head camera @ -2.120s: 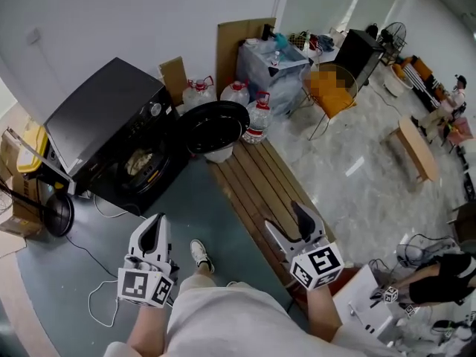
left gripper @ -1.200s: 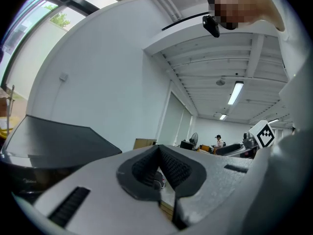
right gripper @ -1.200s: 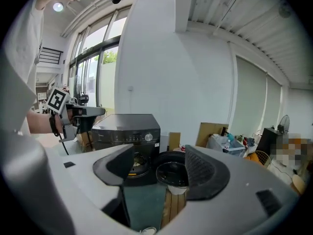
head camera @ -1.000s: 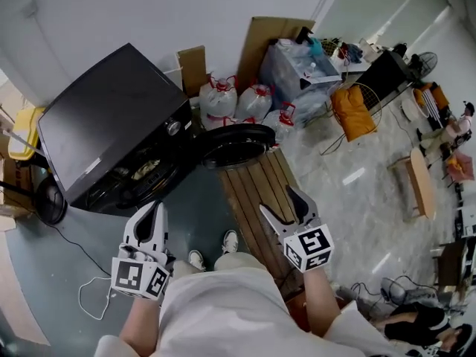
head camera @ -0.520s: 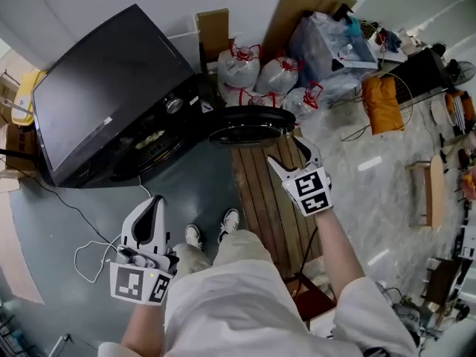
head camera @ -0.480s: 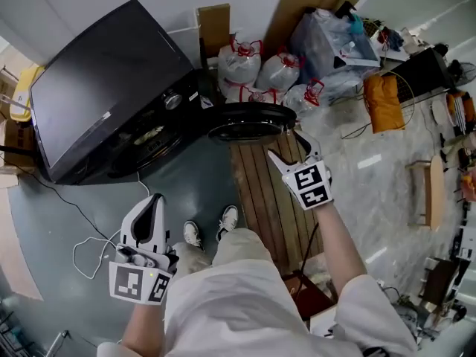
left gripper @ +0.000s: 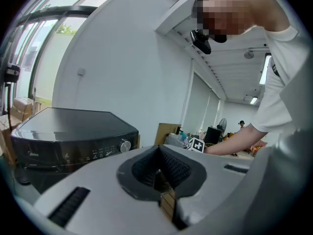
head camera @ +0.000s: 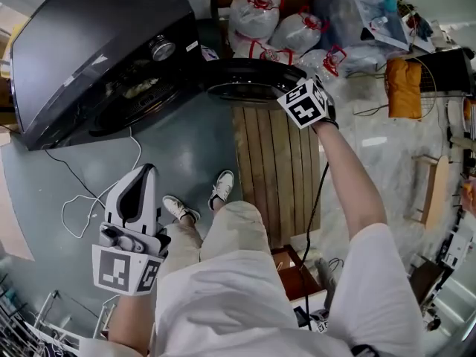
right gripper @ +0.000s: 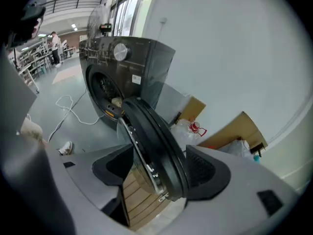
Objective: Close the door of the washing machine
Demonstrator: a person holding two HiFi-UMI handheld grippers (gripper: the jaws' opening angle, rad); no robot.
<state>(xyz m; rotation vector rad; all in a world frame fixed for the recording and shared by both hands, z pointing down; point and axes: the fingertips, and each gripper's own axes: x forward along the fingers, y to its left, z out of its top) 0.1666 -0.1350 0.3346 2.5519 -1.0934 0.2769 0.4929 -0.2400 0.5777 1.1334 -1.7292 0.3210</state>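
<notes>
The washing machine door [head camera: 249,80] stands open, swung out from the front of the black washing machine [head camera: 82,43] so that its round rim shows nearly edge-on in the head view, above the near end of a slatted wooden platform [head camera: 279,169] on the floor. The drum opening is uncovered, and something pale lies inside it [right gripper: 116,102].

The right gripper [right gripper: 160,160] is held out at arm's length at the free edge of the door. In the right gripper view its 2 jaws are spread wide, 1 on each side of the door's thick dark rim, which runs between them. The rim lies close against the right-hand jaw. Whether either pad presses on it cannot be told.

The left gripper [head camera: 140,181] hangs low by the person's left side, well apart from the machine, pointing toward it. Its 2 jaws are closed together, with only the small hollow between their pads, and they hold nothing.

A white cable [head camera: 82,207] trails over the grey floor in front of the machine. The person's white shoes [head camera: 221,188] stand just beside the wooden platform. Bagged water jugs [head camera: 256,13] sit against the wall beyond the door.
</notes>
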